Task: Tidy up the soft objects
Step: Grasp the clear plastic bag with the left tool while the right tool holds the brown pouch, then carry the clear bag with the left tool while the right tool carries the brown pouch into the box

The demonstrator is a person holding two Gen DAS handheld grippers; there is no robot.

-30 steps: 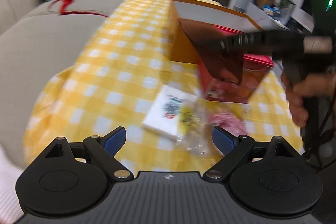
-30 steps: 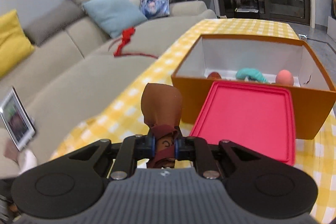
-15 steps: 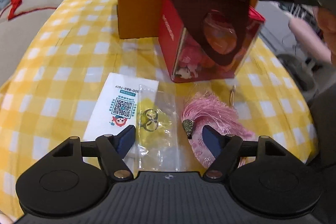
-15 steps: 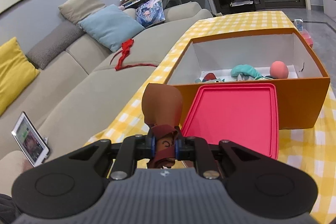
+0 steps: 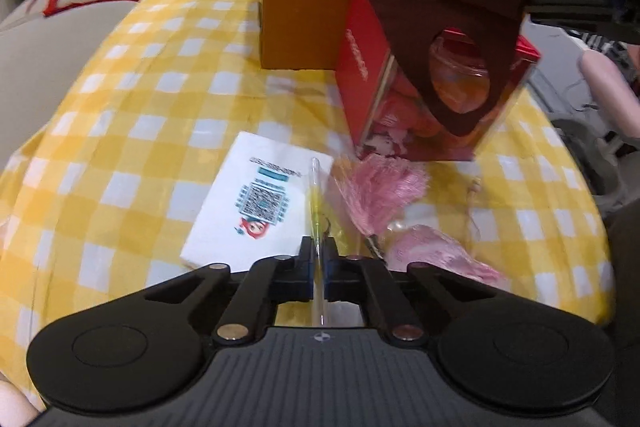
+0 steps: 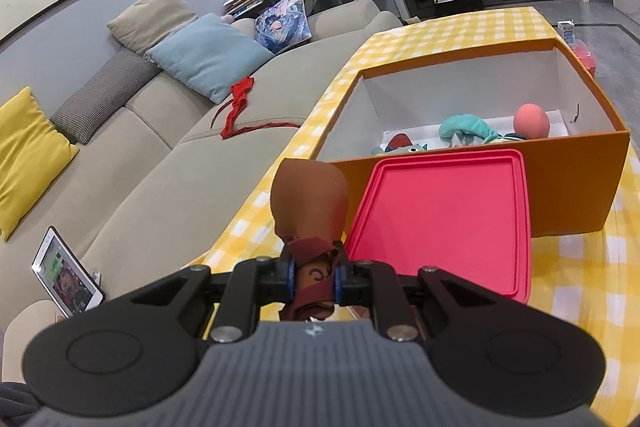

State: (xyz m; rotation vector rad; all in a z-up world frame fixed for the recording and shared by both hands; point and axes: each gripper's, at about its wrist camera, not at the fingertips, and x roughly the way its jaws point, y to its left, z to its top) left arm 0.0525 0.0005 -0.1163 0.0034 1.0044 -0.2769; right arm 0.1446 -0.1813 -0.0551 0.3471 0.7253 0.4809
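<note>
The left claw [image 5: 319, 269] has just been closing and now pinches the near edge of one clear zip bag [image 5: 320, 203], which stands on edge between its pads, just in front of the red-lidded container [image 5: 360, 67]. One white card with a QR code [image 5: 260, 203] lies on the yellow-checked counter [image 5: 160, 99] touching the bag's left side. Two pink tassels lie right of the bag: one [image 5: 380, 187] just below the container, the other [image 5: 436, 259] nearer the camera.

The right claw [image 6: 315, 279] is clamped on one brown leather pouch [image 6: 310, 195]; from the left wrist view the pouch hangs in front of the container, an oval cutout in its lower part.

Behind the container's one red lid [image 6: 440, 223] stands one orange box [image 6: 580, 183], touching it, open at the top. Inside are three soft things: a blue fish toy [image 6: 400, 145], a teal plush [image 6: 466, 129], and a pink ball [image 6: 531, 121]. One red ribbon [image 6: 240, 103] lies on the sofa [image 6: 160, 167], well left of the box. One phone [image 6: 66, 277] leans on the sofa.
</note>
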